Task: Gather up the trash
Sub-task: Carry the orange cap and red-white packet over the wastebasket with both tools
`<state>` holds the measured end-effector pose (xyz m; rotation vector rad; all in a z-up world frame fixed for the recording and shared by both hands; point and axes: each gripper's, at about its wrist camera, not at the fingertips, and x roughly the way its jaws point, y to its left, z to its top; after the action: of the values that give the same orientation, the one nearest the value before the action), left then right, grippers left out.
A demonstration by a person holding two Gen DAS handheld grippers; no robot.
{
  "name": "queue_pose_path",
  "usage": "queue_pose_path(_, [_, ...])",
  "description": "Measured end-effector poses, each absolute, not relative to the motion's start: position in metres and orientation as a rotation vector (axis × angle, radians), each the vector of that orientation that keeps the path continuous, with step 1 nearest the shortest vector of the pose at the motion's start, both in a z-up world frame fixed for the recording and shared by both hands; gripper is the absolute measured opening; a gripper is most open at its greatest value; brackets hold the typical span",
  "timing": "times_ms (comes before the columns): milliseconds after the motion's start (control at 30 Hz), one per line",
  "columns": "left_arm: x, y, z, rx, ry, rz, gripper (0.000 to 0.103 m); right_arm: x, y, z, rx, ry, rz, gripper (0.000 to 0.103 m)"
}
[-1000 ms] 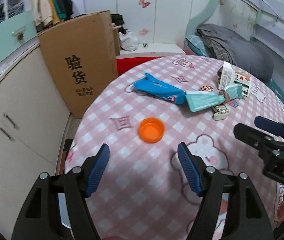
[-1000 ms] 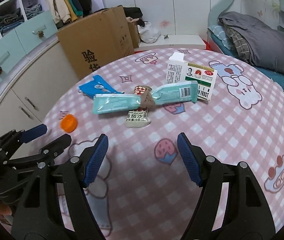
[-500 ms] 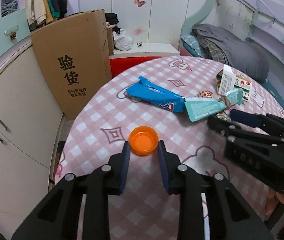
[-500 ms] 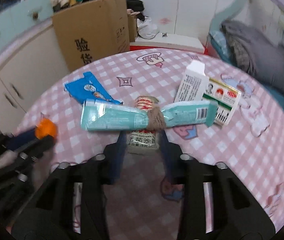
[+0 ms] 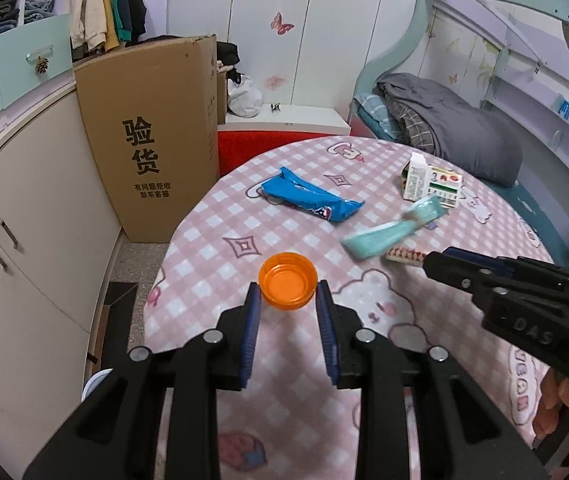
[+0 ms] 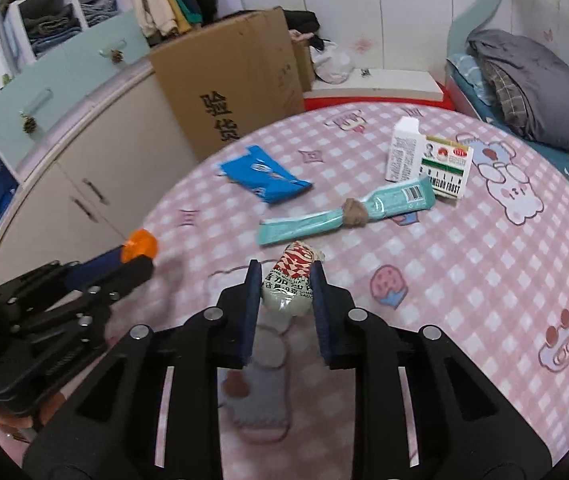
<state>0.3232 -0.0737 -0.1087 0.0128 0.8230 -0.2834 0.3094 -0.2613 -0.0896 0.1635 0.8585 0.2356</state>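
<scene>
An orange bottle cap (image 5: 287,281) sits pinched between the blue pads of my left gripper (image 5: 287,300), held just above the pink checked tablecloth (image 5: 364,360). My right gripper (image 6: 286,280) has a small sauce sachet (image 6: 288,286) between its pads, raised off the cloth; its jaws are still closing on it. A teal wrapper (image 6: 344,216) tied in a knot, a blue wrapper (image 6: 264,176) and a small carton (image 6: 428,160) lie farther back on the table. The two grippers are side by side, the left one (image 6: 136,256) showing in the right wrist view.
A tall cardboard box (image 5: 148,140) stands on the floor beyond the table's left edge, beside cream cabinets (image 5: 24,220). A bed with a grey blanket (image 5: 444,128) lies behind the table on the right. A hand (image 5: 564,404) holds the right gripper.
Both grippers went from wide open to closed, the left on the orange cap, the right on the sachet. Both then rose, and the sachet came out from under the teal wrapper.
</scene>
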Motion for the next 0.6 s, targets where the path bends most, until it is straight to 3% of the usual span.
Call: queue_pose_path(600, [0.263,0.016,-0.081,-0.095,0.765,-0.211,0.027,0.263,-0.153,-0.050,0.097,0.828,0.402,0.024])
